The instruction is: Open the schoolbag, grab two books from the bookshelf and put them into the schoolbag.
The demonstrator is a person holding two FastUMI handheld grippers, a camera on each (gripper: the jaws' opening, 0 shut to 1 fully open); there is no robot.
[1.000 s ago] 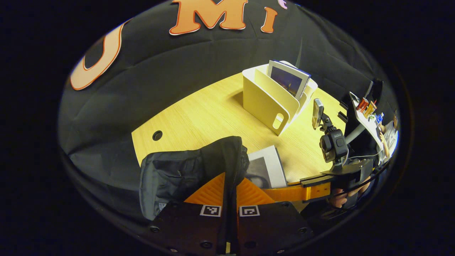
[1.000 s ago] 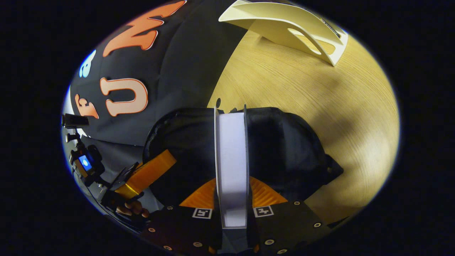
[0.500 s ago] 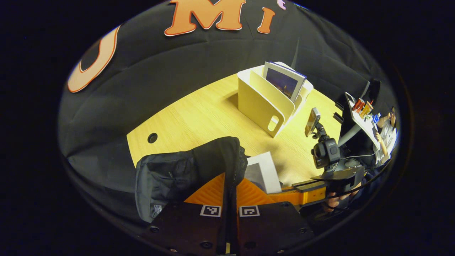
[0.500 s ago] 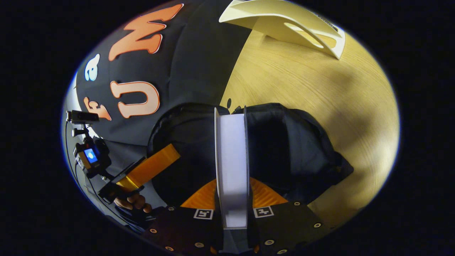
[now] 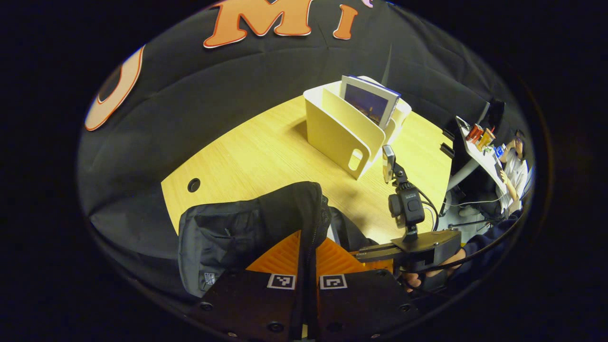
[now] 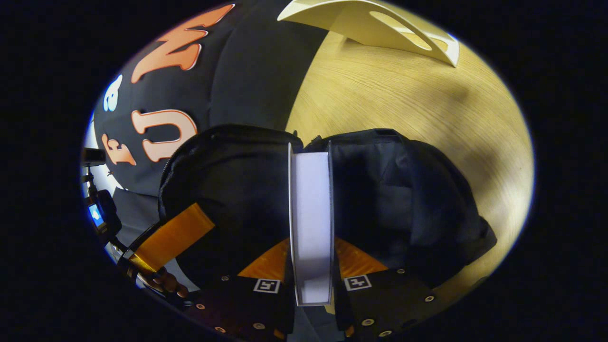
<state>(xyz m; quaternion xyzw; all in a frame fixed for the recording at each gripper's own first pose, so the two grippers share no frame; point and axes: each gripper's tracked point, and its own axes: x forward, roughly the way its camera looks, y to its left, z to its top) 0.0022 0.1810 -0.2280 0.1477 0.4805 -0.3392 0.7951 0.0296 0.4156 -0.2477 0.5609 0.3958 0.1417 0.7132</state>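
Observation:
A black schoolbag point(image 5: 228, 232) lies on the wooden table point(image 5: 266, 156), and my left gripper point(image 5: 308, 247) is shut on its raised opening edge. In the right gripper view my right gripper point(image 6: 311, 256) is shut on a white book point(image 6: 311, 213), page edge toward the camera, down inside the schoolbag's point(image 6: 403, 199) open mouth. The left gripper's orange finger point(image 6: 171, 235) holds the rim at lower left. The cream bookshelf point(image 5: 339, 135) stands farther back with another book point(image 5: 366, 102) upright in it. The right gripper's orange finger point(image 5: 375, 254) reaches into the bag.
A cable hole point(image 5: 193, 185) sits near the table's left edge. Beyond the table's right end a person point(image 5: 515, 166) sits at a desk with cans point(image 5: 479, 135). The bookshelf's end wall point(image 6: 380, 28) is at the top of the right gripper view.
The right gripper has lowered the book deeper into the bag; in the left gripper view its white cover has sunk out of sight behind the bag's rim. The left gripper keeps its hold.

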